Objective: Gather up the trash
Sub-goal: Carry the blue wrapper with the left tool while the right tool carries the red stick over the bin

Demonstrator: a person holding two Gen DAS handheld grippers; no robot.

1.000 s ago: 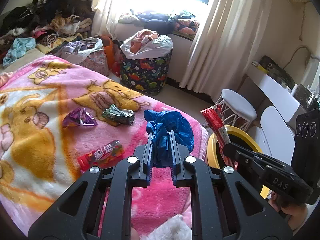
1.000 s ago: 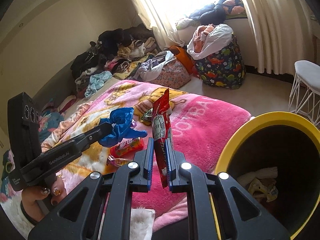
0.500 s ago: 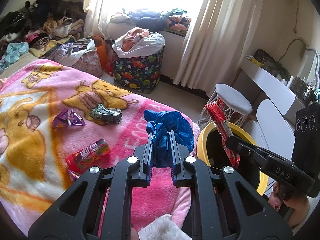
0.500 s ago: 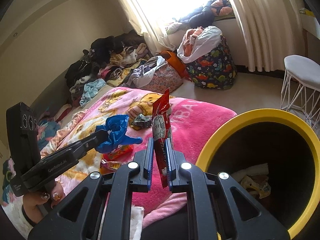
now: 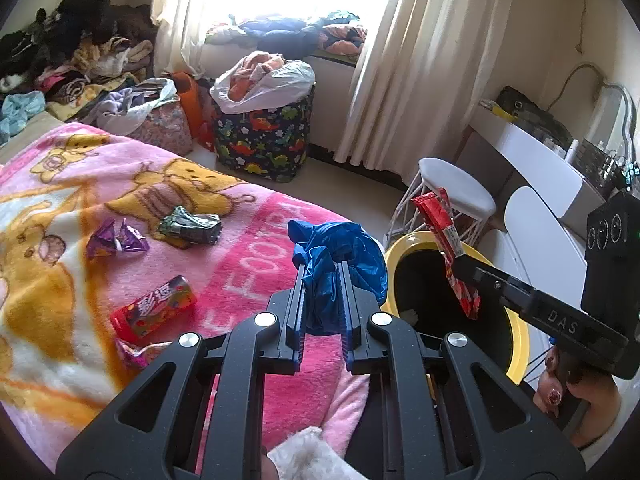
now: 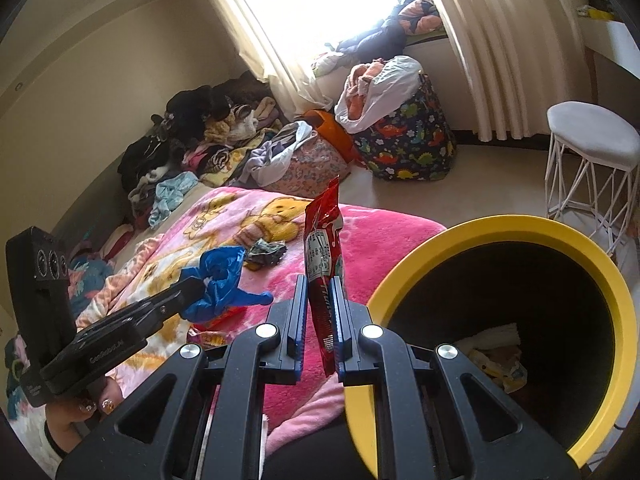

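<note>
Gripping, right: the right gripper clamps a red wrapper between its jaws.
Wrapper look: glossy red foil, flat and long, white print panel on one face.
Wrapper axis: long axis upright, top end leaning slightly right, just beside the yellow-rimmed bin.
Gripping, left: the left gripper pinches a crumpled blue plastic bag.
Bag place: above the pink blanket, near the bin's rim.

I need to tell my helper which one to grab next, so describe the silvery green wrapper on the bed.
On the pink cartoon-bear blanket, look beside the bear's feet. The crumpled silvery green wrapper lies there, right of the purple wrapper, the only dark metallic piece.
</note>
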